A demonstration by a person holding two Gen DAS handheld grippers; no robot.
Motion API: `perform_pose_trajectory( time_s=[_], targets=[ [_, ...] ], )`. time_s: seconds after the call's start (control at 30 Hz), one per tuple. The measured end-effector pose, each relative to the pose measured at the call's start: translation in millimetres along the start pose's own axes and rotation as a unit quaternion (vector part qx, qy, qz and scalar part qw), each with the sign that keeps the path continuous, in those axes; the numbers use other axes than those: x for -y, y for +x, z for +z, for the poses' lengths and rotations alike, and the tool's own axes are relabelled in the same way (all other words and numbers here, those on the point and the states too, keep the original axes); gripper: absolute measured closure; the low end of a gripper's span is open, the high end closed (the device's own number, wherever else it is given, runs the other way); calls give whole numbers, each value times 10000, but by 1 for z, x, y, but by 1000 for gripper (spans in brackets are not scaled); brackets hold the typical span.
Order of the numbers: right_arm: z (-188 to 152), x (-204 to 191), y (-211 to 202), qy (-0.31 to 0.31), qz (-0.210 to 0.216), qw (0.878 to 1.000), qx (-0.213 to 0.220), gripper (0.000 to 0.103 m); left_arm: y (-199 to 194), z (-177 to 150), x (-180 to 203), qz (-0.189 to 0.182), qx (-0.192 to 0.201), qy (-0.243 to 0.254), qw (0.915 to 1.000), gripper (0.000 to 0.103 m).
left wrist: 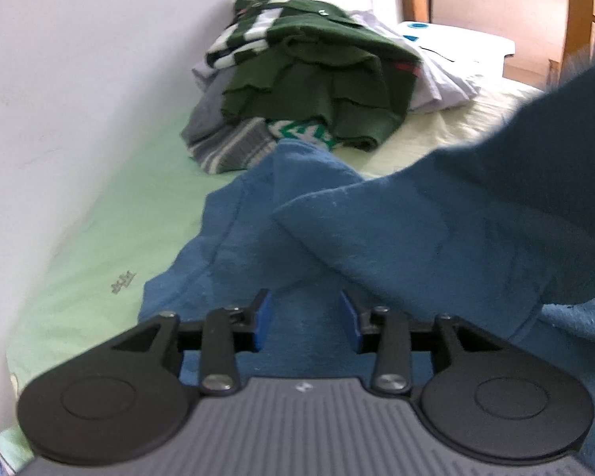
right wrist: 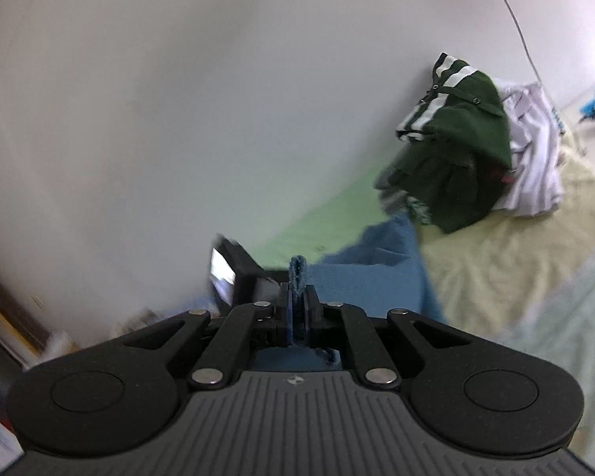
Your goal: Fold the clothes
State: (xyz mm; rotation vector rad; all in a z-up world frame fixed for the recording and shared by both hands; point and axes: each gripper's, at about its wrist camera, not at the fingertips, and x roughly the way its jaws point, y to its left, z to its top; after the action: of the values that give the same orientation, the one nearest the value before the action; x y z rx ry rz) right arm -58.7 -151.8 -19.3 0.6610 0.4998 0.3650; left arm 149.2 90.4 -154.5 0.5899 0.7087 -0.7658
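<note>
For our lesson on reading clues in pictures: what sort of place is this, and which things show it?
Most likely a bedroom. A bed with a pale green sheet stands against a white wall, a pile of clothes lies on it, and a blue garment is spread in front.

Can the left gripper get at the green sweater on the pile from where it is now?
Probably not directly. The left gripper is open and holds nothing, but the raised fold of the blue garment lies between it and the green sweater, which sits farther back on the bed.
</note>
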Motion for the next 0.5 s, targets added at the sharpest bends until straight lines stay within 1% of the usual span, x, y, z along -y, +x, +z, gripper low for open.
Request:
perform_pose_trajectory(
  time_s=[0.07,0.13,0.2,0.23,0.27,0.3,0.33,0.43,0.5],
  targets=[
    [4,-5,-3,165,85,9994,298,97,-14,-3,7,-200,151,81,9997,62],
    [6,-17,0,-122,-188,9980,587,97,-29,-6,15,-402,303,160,9986,62],
    [8,-26,2,-344,-419,9955,773,97,-47,-16,36,-520,467,485,9964,55],
    [9,-27,5,-329,-453,9952,803,97,-55,-20,47,-577,548,649,9947,43],
    [11,-28,7,-315,-488,9948,833,97,-62,-26,60,-549,666,811,9930,33],
    [12,-29,9,-303,-510,9946,856,97,-68,-31,73,-517,785,973,9908,31],
    [13,-30,12,-296,-510,9945,869,97,-71,-34,86,-472,893,1057,9893,31],
    [13,-32,17,-258,-497,9946,874,97,-65,-36,111,-482,976,1121,9877,31],
    [13,-34,17,-238,-475,9948,869,97,-55,-33,125,-151,1014,1269,9866,31]
  ],
)
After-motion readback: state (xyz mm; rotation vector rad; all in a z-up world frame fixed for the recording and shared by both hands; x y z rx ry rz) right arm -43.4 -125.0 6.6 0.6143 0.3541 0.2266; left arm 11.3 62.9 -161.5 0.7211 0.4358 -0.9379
